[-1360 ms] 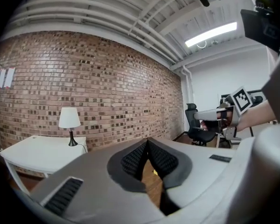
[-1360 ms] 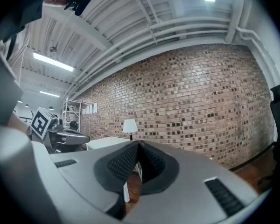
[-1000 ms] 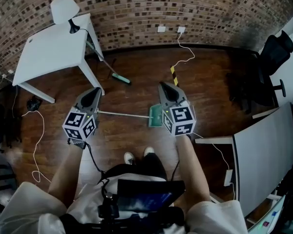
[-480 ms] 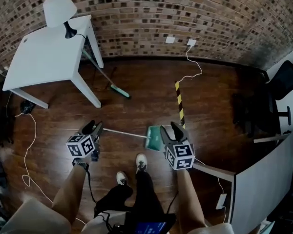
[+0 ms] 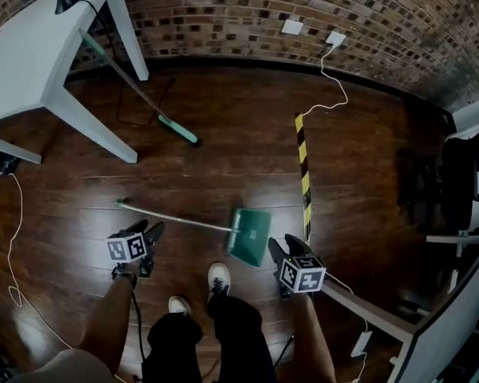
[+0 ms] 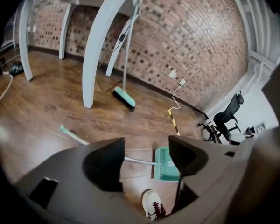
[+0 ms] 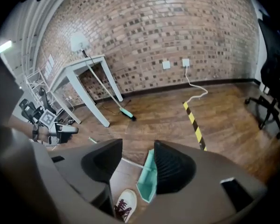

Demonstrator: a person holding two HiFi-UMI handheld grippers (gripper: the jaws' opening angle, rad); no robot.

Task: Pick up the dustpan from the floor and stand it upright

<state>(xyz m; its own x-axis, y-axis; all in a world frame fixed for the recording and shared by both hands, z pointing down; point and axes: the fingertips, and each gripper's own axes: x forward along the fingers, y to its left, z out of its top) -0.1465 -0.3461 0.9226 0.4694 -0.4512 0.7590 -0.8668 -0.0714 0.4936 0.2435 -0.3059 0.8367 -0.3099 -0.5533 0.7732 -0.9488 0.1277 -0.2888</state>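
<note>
Head view, with both gripper views. The dustpan (image 5: 249, 236) lies flat on the dark wooden floor (image 5: 223, 166) just ahead of the person's shoes (image 5: 217, 278). Its green pan points towards the right gripper (image 5: 283, 246), and its long pale handle (image 5: 176, 217) runs off to the left, past the left gripper (image 5: 149, 231).

Both tools have just been opening and now stand spread wide. In the left gripper view (image 6: 147, 157) the handle (image 6: 140, 161) shows through the gap between the jaws, but neither pad touches it. In the right gripper view (image 7: 137, 162) the pan (image 7: 147, 181) lies below the gap, and it too is not gripped.

Likely hazards:
- **Slipping:** the thin, smooth handle may slide or roll between the pads if it is pinched off-centre.
- **Swinging:** a lift by one end alone may let the far end swing towards the nearby shoes.
- **Tipping:** once stood upright, the tall dustpan may tip over if it is released before its base sits flat.

A broom (image 5: 136, 94) leaning on the white table (image 5: 32, 54) and a yellow-and-black floor strip (image 5: 303, 174) lie apart from the work.

No brand or legible writing is visible. The only print is the square marker patterns on the gripper cubes (image 5: 303, 274).
</note>
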